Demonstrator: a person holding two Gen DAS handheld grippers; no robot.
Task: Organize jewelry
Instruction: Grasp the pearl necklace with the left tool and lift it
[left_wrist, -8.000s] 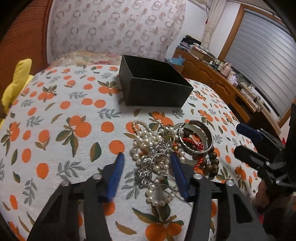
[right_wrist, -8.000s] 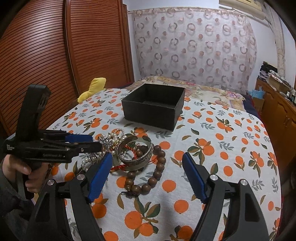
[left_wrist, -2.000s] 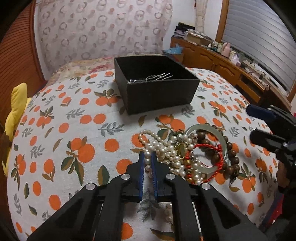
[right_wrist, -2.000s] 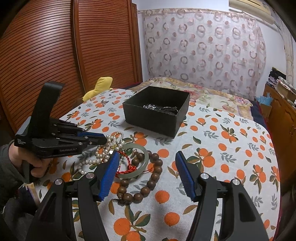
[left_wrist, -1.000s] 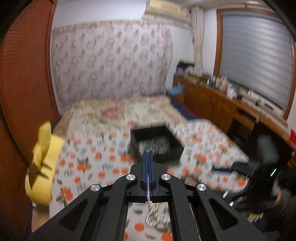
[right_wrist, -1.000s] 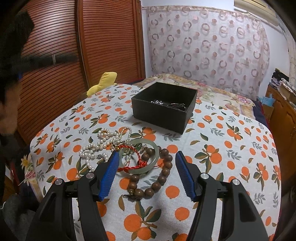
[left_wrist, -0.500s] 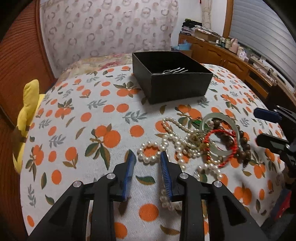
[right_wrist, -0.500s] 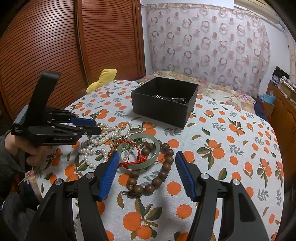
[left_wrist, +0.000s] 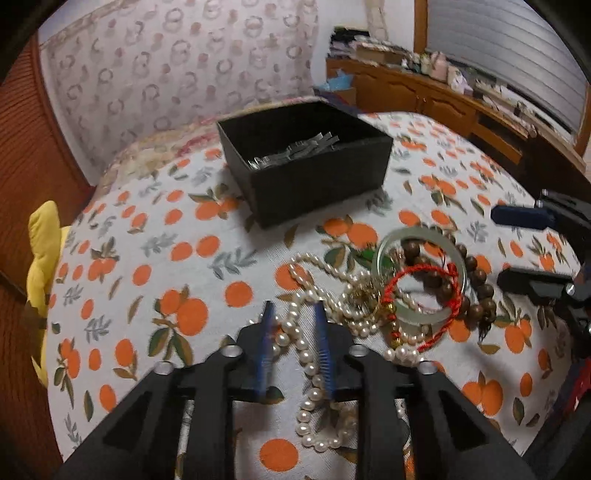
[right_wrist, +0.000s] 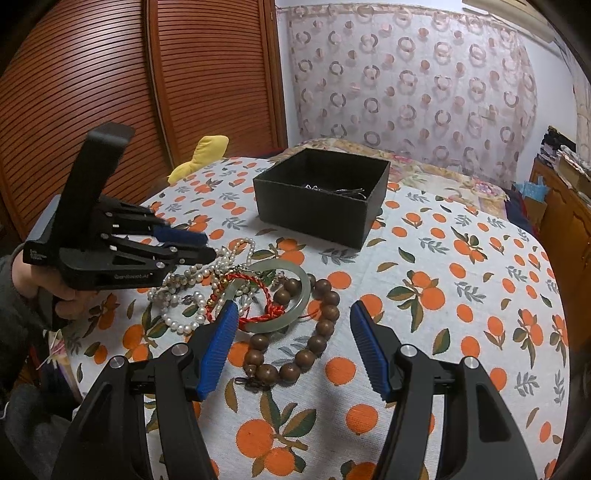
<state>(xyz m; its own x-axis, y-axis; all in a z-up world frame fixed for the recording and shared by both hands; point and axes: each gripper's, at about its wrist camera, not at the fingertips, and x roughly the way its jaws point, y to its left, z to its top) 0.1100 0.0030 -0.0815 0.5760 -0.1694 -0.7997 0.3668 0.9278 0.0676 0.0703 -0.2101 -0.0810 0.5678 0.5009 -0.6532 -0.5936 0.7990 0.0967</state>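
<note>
A tangle of jewelry lies on the orange-print cloth: a pearl strand (left_wrist: 306, 373) (right_wrist: 181, 321), a pale jade bangle (left_wrist: 421, 232) (right_wrist: 303, 291), a red cord bracelet (left_wrist: 391, 286) (right_wrist: 258, 315) and a wooden bead bracelet (left_wrist: 480, 277) (right_wrist: 325, 325). My left gripper (left_wrist: 293, 306) (right_wrist: 210, 246) is low over the cloth, its jaws closing, with the pearl strand running between the pads but not pinched. My right gripper (right_wrist: 293, 306) (left_wrist: 498, 245) hangs open above the wooden beads, holding nothing. Behind stands a black open box (left_wrist: 306, 177) (right_wrist: 321, 206) with silver pieces (left_wrist: 295, 149) inside.
A yellow plush toy (left_wrist: 44, 258) (right_wrist: 207, 151) lies at the table's left edge. Louvred wooden doors (right_wrist: 110, 74) stand on the left and a wooden cabinet (left_wrist: 424, 96) on the far right. A hand and sleeve (right_wrist: 44, 291) hold the left gripper.
My left gripper dropped from high above the table down onto the pearls, opened, and now stands narrower around the strand. The right gripper stayed still and open.
</note>
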